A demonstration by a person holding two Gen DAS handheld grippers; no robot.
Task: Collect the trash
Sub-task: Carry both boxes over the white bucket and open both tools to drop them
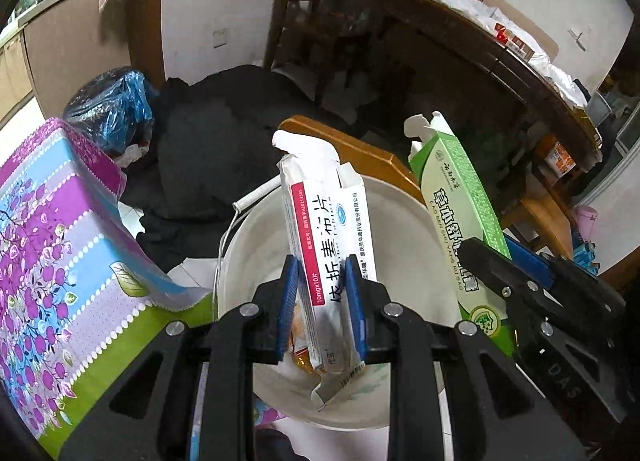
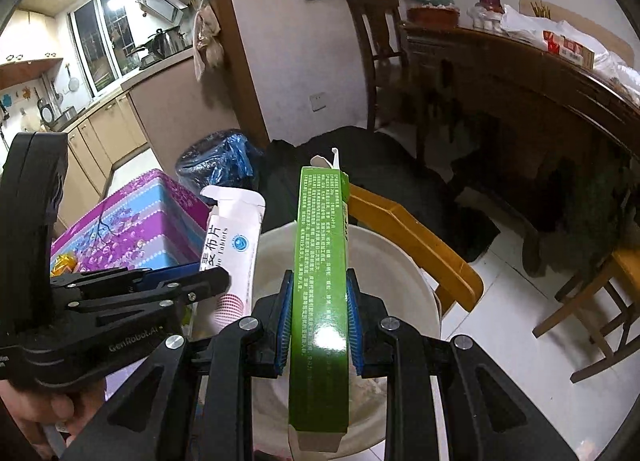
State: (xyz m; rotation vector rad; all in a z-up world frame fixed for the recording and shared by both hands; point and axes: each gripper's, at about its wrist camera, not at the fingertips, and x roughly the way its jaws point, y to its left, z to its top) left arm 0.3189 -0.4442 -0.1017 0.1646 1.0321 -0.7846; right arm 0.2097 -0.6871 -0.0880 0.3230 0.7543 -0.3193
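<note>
My left gripper (image 1: 322,265) is shut on a white medicine box (image 1: 326,245) with a pink stripe, held upright over the white bucket (image 1: 404,221). It also shows in the right wrist view (image 2: 236,249), with the left gripper (image 2: 208,281) beside it. My right gripper (image 2: 320,281) is shut on a long green box (image 2: 320,301), held upright over the same bucket (image 2: 384,261). The green box (image 1: 460,221) and right gripper (image 1: 492,265) show at the right of the left wrist view. Some wrappers lie in the bucket bottom.
A purple and blue floral box (image 1: 60,253) stands left of the bucket. A yellow wooden stool (image 2: 416,245) is behind it, with dark cloth (image 1: 224,133) and a blue bag (image 1: 116,109) on the floor. A dark cabinet (image 2: 520,93) is at the right.
</note>
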